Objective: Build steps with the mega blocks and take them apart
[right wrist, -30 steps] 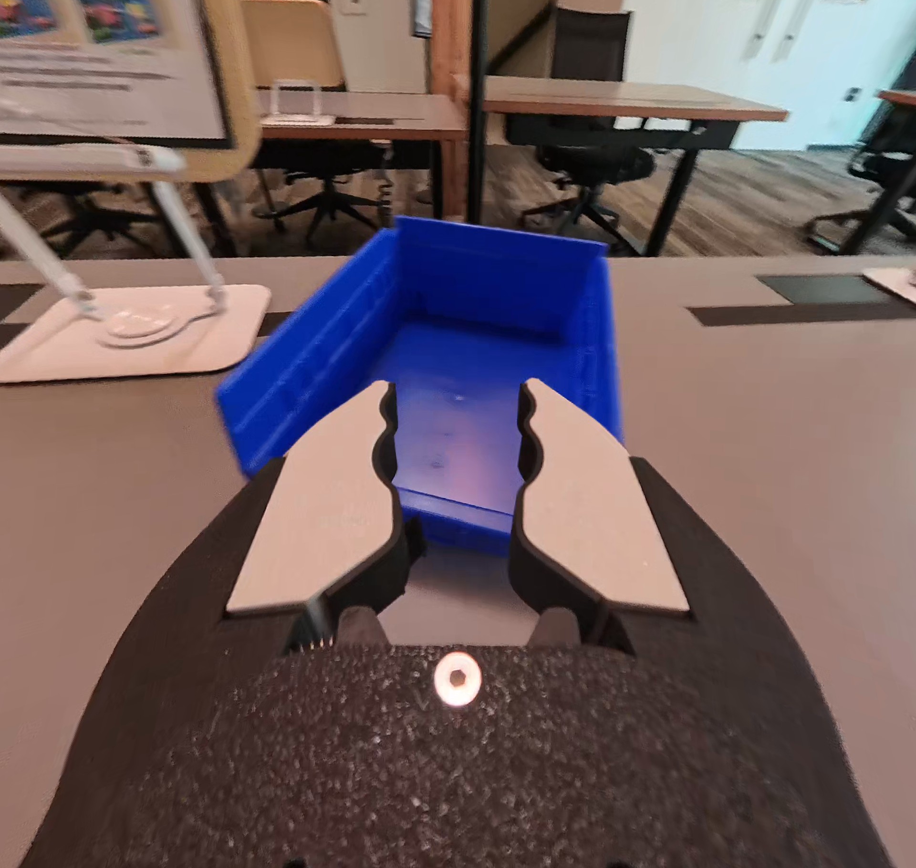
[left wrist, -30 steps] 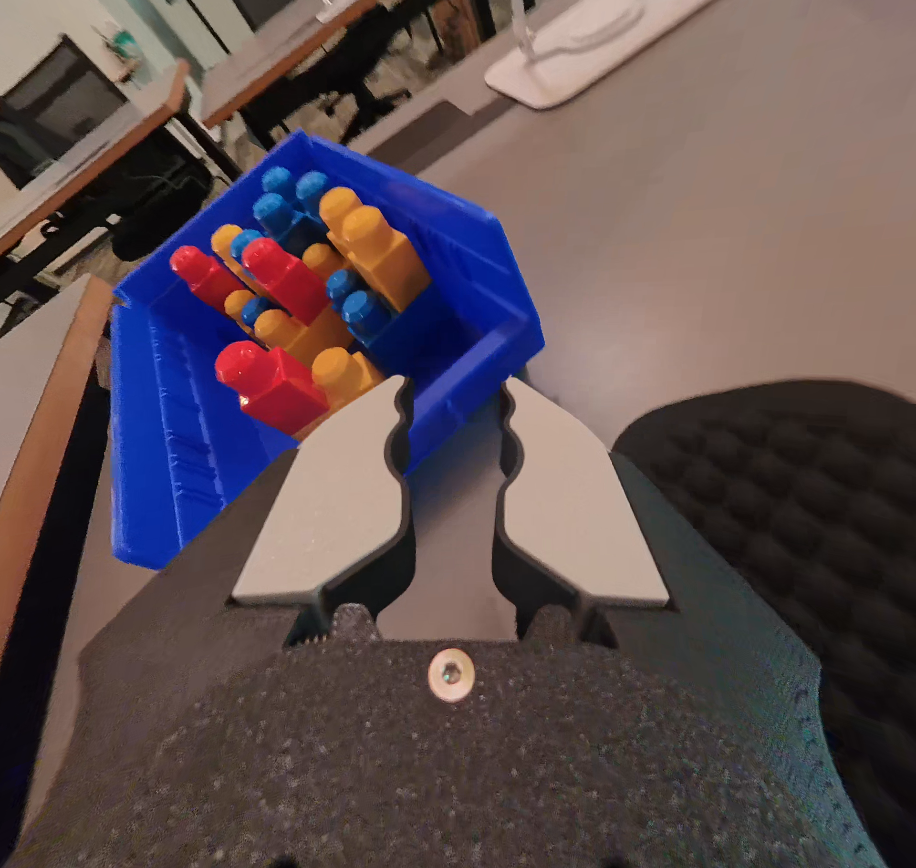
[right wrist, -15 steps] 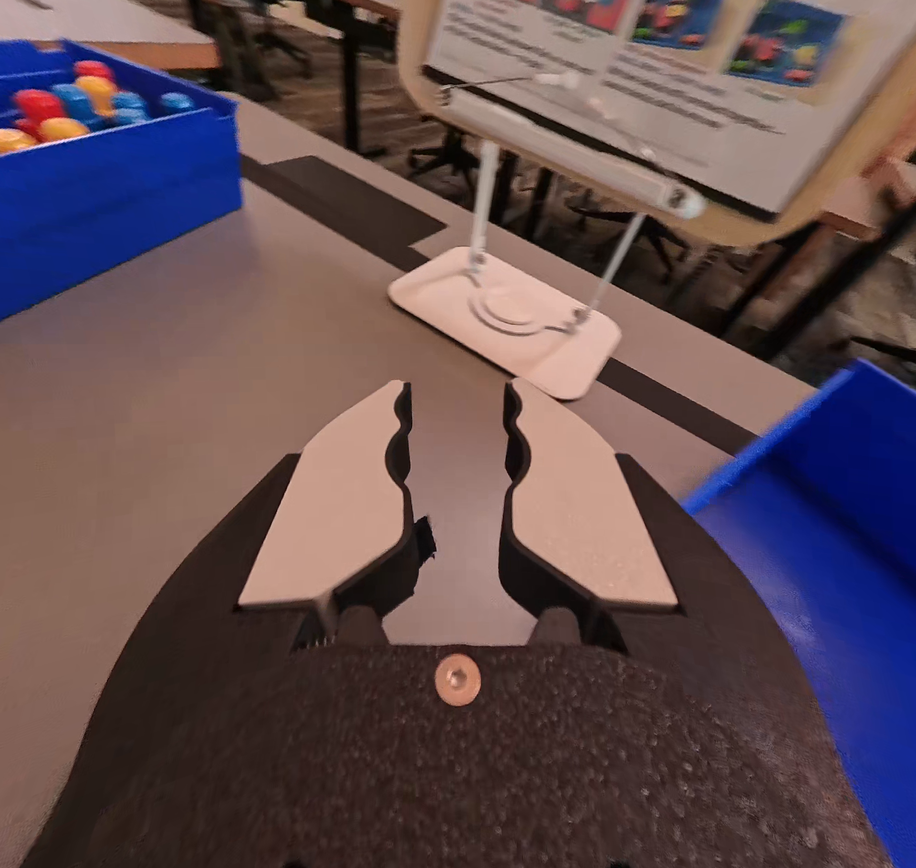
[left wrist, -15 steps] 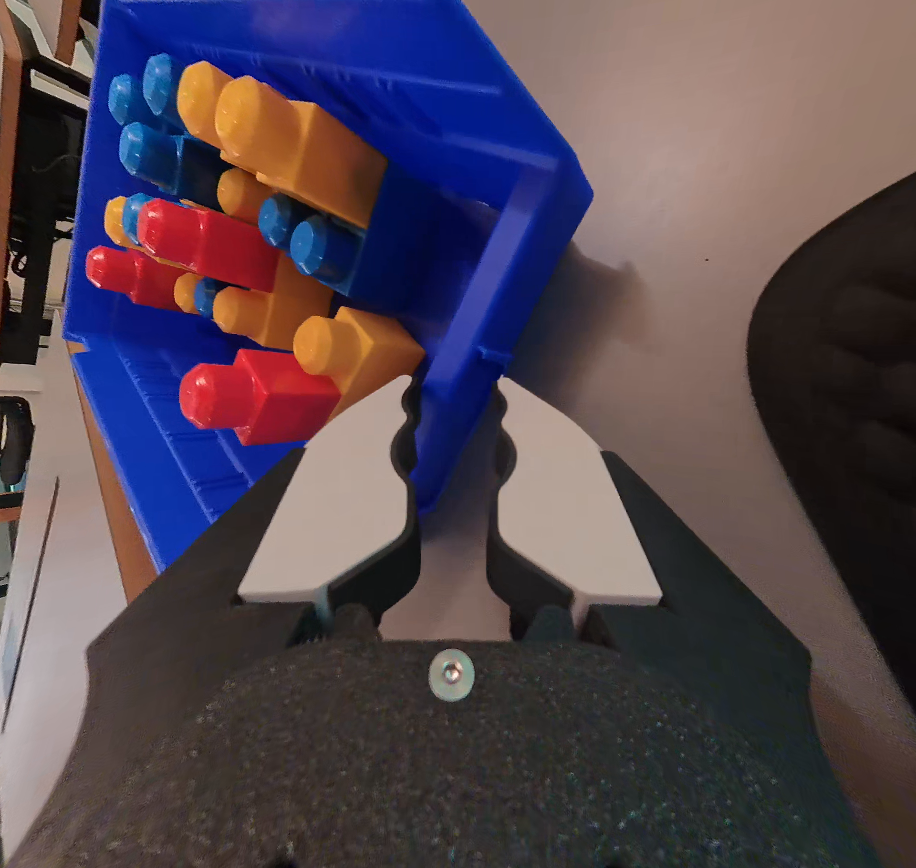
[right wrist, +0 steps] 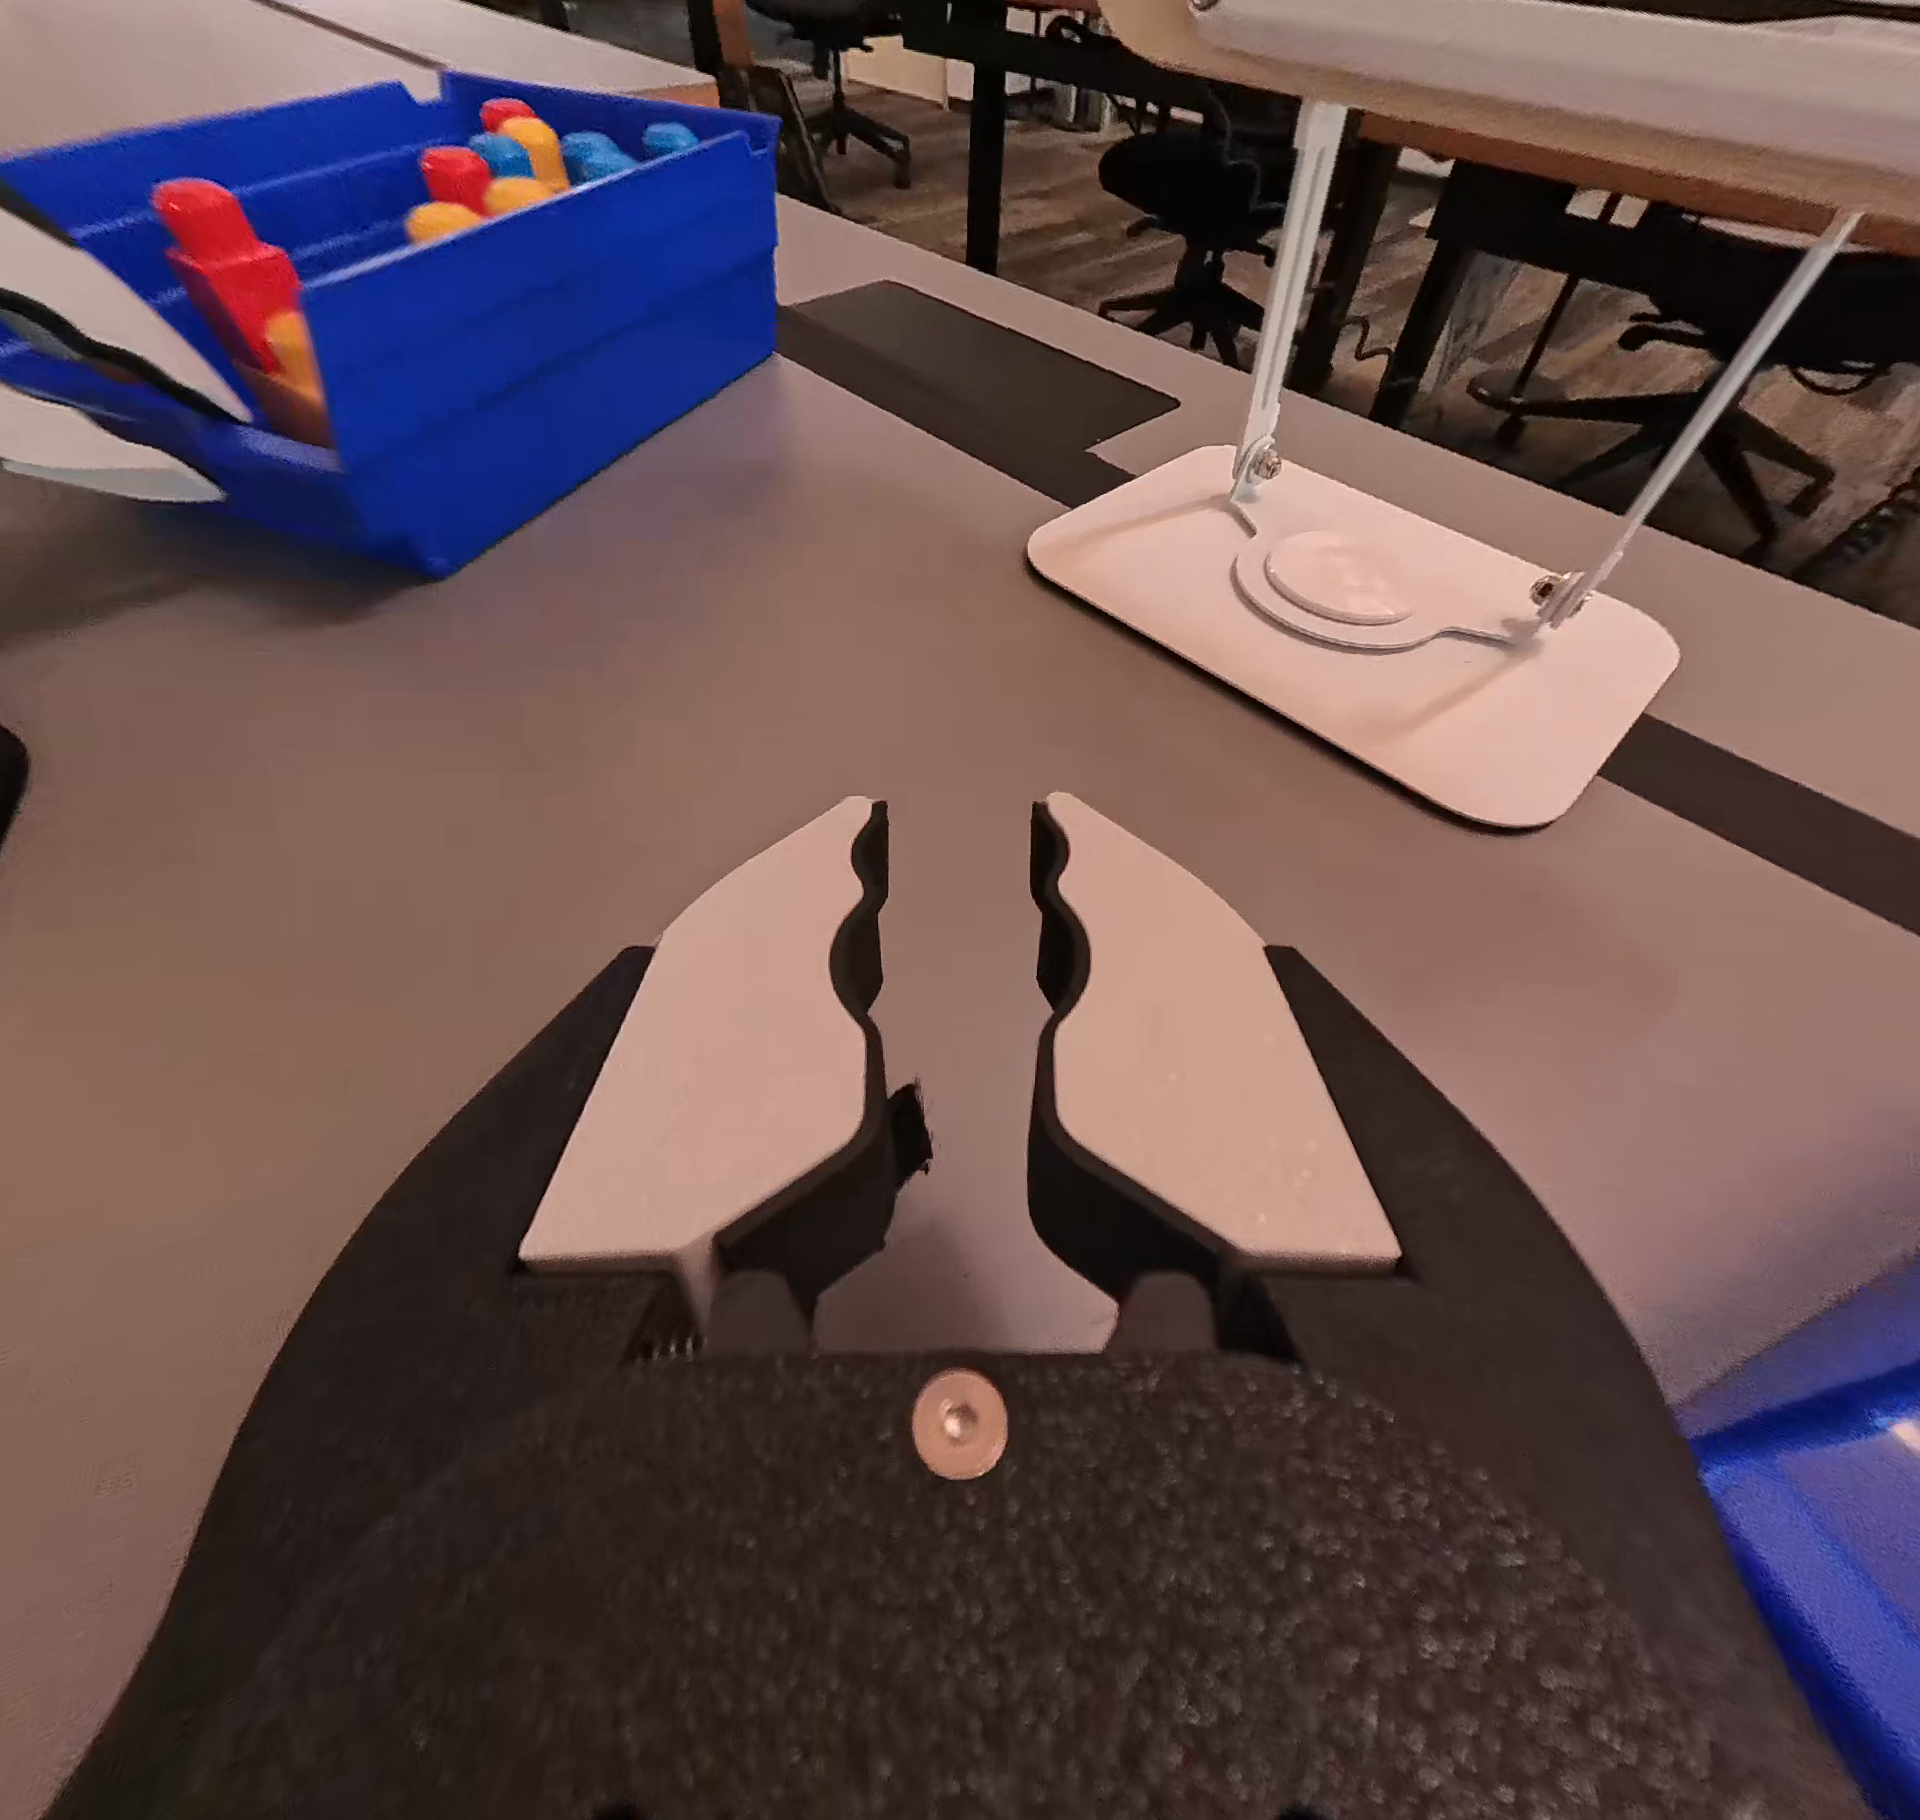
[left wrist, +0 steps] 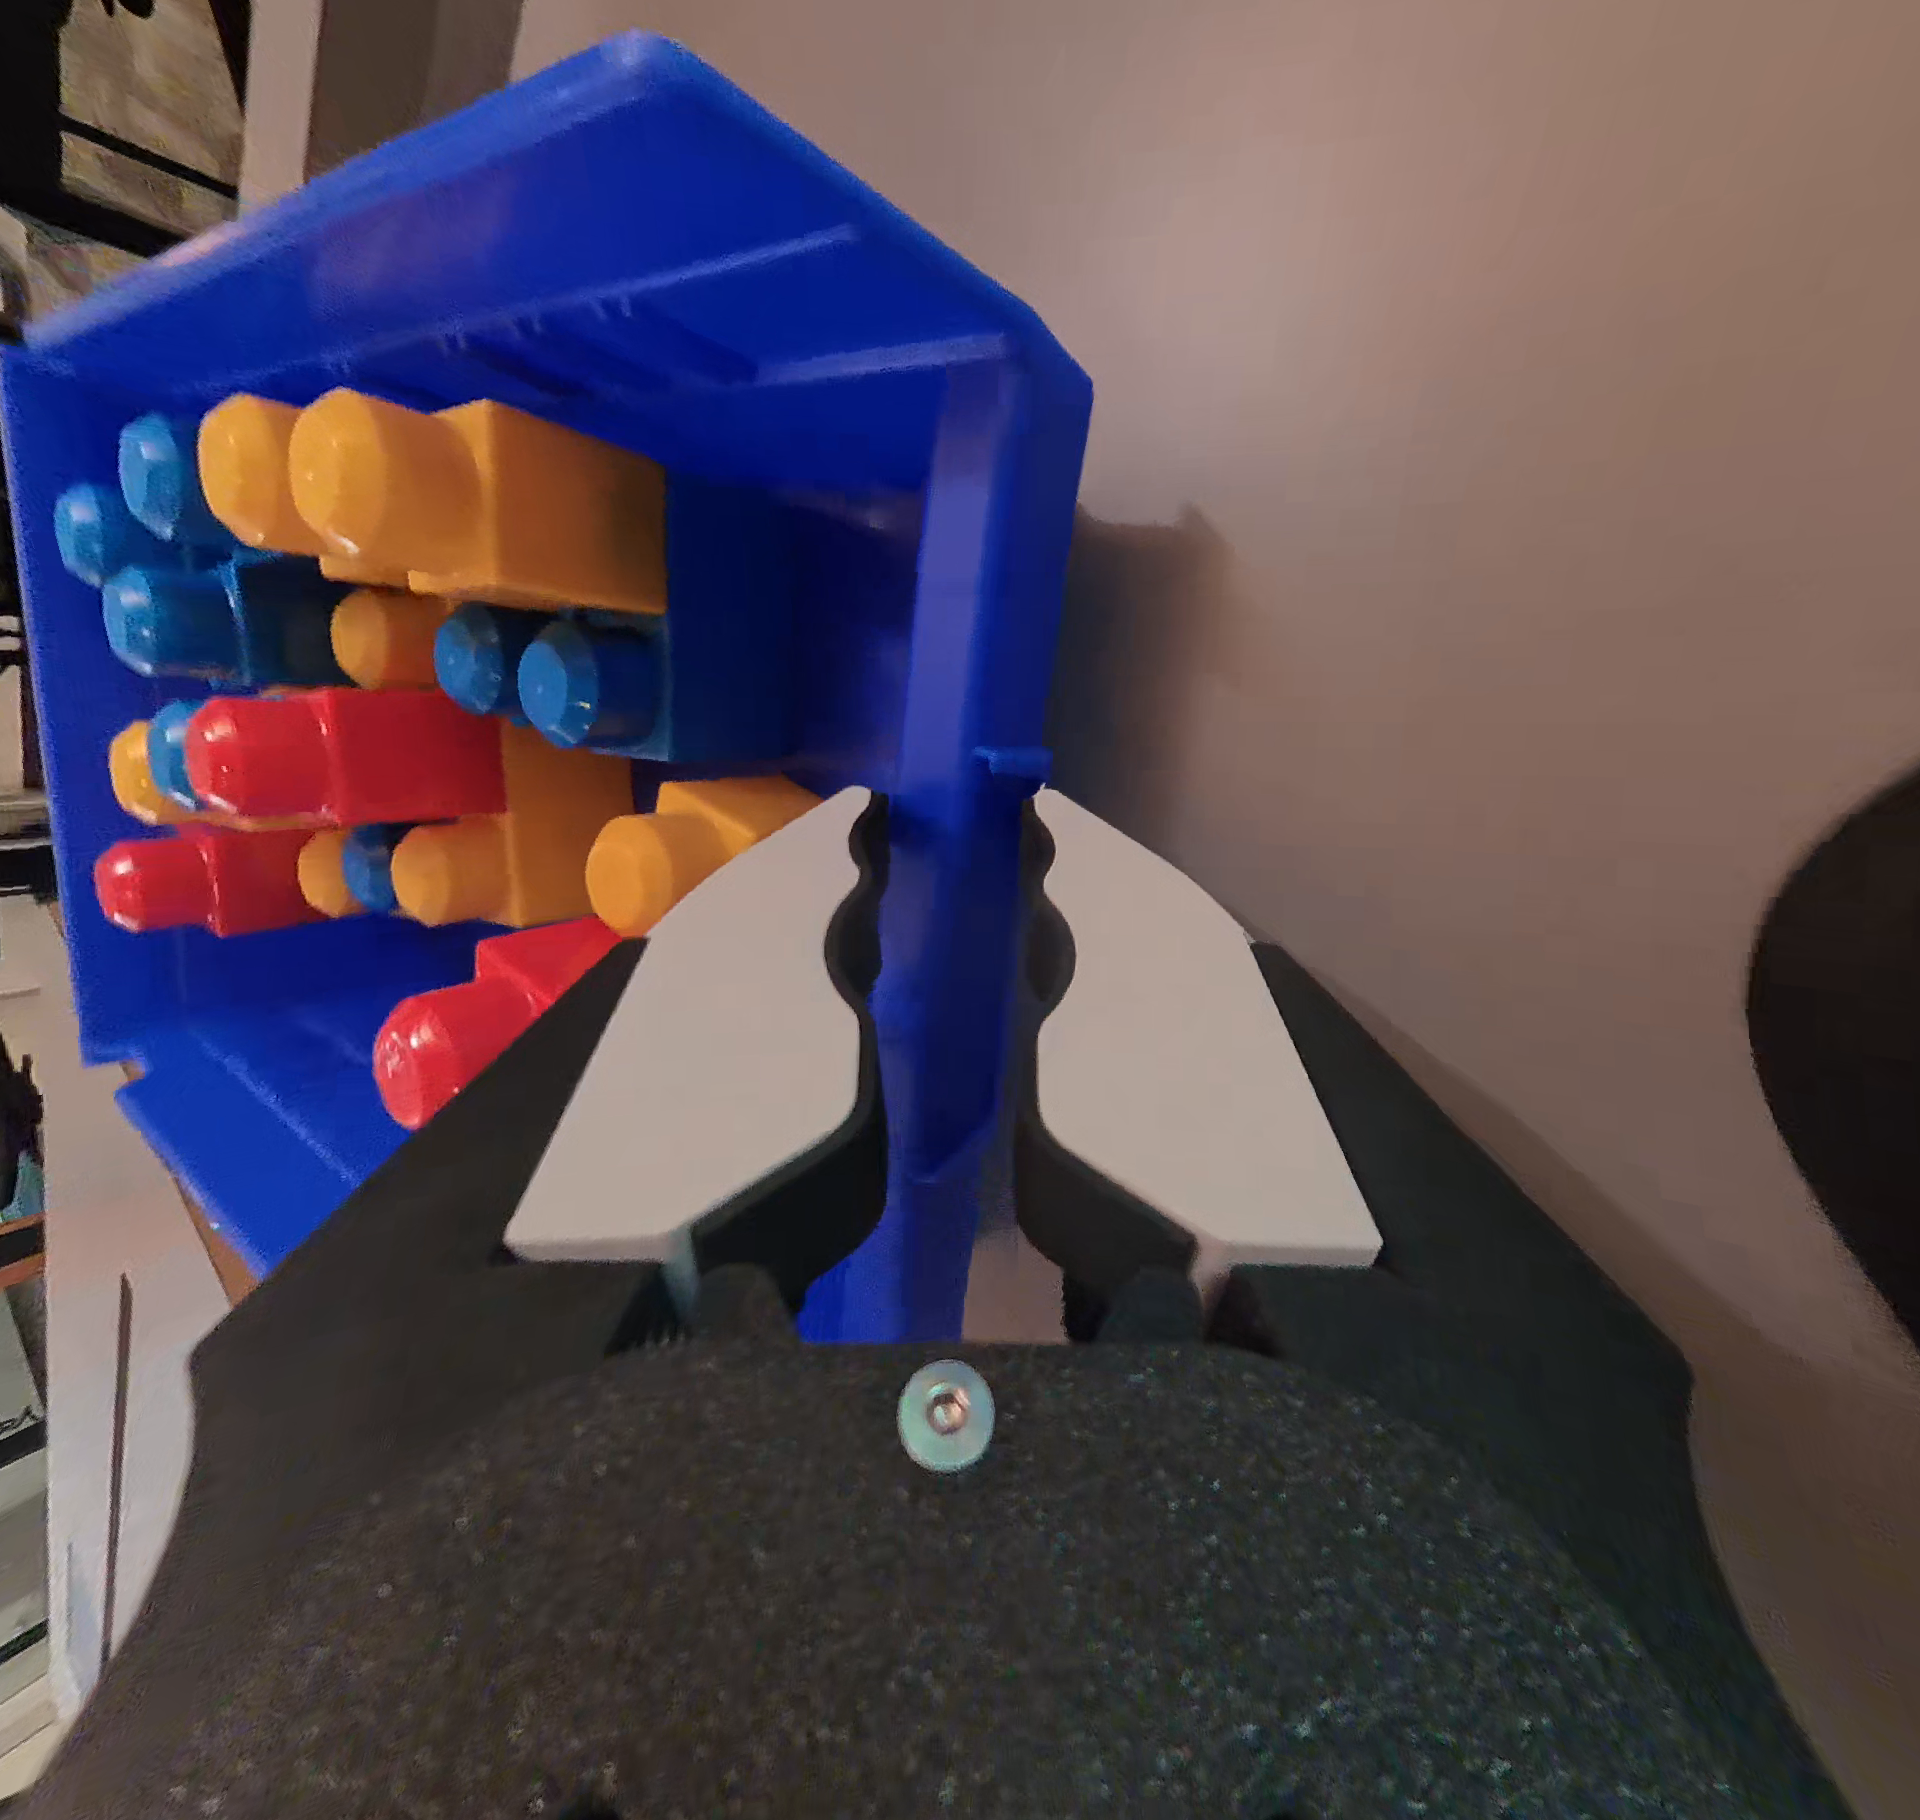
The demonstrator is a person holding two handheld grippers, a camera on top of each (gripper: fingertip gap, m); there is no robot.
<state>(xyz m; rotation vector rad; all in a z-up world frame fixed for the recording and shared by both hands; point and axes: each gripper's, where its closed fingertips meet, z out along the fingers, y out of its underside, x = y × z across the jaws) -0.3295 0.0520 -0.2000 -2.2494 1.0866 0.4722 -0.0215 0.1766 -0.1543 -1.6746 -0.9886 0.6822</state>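
Note:
A blue bin (left wrist: 966, 575) holds several red (left wrist: 343, 757), yellow (left wrist: 488, 492) and blue (left wrist: 623, 690) mega blocks lying on their sides. My left gripper (left wrist: 954, 814) straddles the bin's low front wall near its corner, and both fingers press on it. The right wrist view shows the same bin (right wrist: 540, 357) at the far left of the table, with the left gripper's fingers (right wrist: 114, 336) on its front edge. My right gripper (right wrist: 959, 814) is open and empty, low over the bare grey table (right wrist: 623, 731).
A white document stand's base (right wrist: 1351, 627) sits at the right back, its board overhead. A second blue bin (right wrist: 1818, 1562) is at the lower right edge. A black textured pad (left wrist: 1839, 1043) lies to the right of the block bin. Desks and chairs stand beyond the table. The gap from one gripper's tips to the other's is roughly 35 cm.
My left gripper moved forward onto the bin's front wall and its jaws narrowed onto it. My right gripper swung left, away from the empty bin; the block bin came further into view.

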